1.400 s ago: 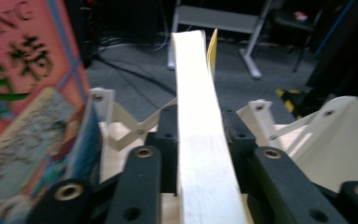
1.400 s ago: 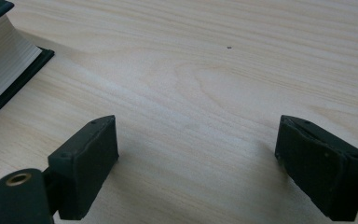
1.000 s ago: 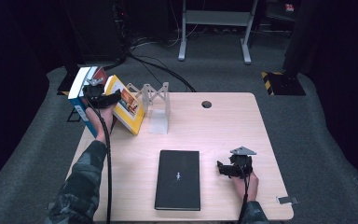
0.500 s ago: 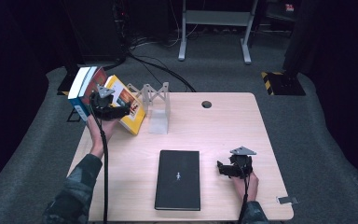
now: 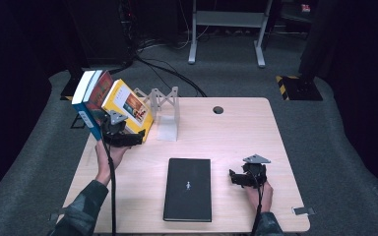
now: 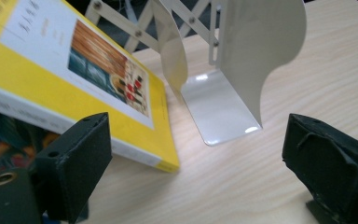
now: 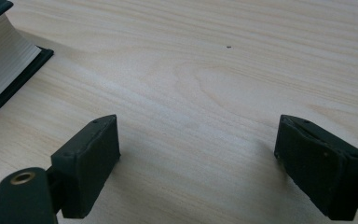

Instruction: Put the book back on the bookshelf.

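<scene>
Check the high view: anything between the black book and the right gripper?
Nothing. In the high view, only bare table separates the black book from the right gripper. The right gripper view shows open jaws over bare wood, with the book's pages at left.

Black tongs [image 5: 128,139] — grey plates, camouflage sleeves [image 5: 83,209].

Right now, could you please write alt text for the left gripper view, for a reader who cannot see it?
The open left claw frames a yellow book that leans tilted with its lower corner on the wooden table. Beside it stands a metal bookend.
</scene>
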Action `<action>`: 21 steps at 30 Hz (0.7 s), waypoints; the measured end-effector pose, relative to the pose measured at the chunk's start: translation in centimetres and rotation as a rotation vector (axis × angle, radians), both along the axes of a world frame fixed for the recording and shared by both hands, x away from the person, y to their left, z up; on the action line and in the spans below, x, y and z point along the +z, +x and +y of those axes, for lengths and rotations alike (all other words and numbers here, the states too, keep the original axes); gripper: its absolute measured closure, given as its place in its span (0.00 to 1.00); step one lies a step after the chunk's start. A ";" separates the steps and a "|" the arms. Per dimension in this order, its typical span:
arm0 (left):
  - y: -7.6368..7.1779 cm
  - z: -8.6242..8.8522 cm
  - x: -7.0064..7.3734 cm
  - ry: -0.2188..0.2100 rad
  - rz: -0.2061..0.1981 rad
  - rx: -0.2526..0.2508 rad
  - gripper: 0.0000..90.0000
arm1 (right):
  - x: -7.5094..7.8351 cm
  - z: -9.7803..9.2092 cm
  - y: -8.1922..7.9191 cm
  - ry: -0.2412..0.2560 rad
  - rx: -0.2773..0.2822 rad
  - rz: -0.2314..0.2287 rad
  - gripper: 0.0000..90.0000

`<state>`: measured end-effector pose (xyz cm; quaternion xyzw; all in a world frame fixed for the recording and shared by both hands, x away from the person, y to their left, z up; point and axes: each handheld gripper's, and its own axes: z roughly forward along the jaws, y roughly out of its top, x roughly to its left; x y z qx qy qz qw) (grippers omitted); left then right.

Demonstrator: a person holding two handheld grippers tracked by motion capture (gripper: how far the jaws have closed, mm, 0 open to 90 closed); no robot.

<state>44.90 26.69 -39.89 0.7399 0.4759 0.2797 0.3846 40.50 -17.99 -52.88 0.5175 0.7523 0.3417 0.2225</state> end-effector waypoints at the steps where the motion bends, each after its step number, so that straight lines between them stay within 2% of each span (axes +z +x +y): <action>1: -0.1 0.0 -0.3 -0.002 0.006 -0.004 0.08 | 0.0 0.0 0.0 0.000 0.001 0.001 0.15; 6: -1.1 -0.1 -2.1 -0.026 0.041 -0.014 0.07 | 0.0 0.0 0.0 0.001 -0.003 -0.001 0.15; 11: -1.9 -0.3 -3.6 -0.008 0.065 -0.030 0.05 | 0.0 0.0 -0.1 0.003 -0.007 0.000 0.15; 17: -2.5 -0.5 -5.8 -0.027 0.116 -0.043 0.03 | 0.0 0.0 -0.2 -0.002 -0.002 -0.005 0.15; 18: -2.7 -0.6 -6.2 -0.023 0.115 -0.042 0.03 | 0.0 0.1 -0.2 0.000 -0.004 -0.005 0.15; 21: -3.0 -0.8 -7.2 -0.011 0.149 -0.058 0.02 | 0.0 0.2 -0.2 -0.004 -0.006 -0.002 0.15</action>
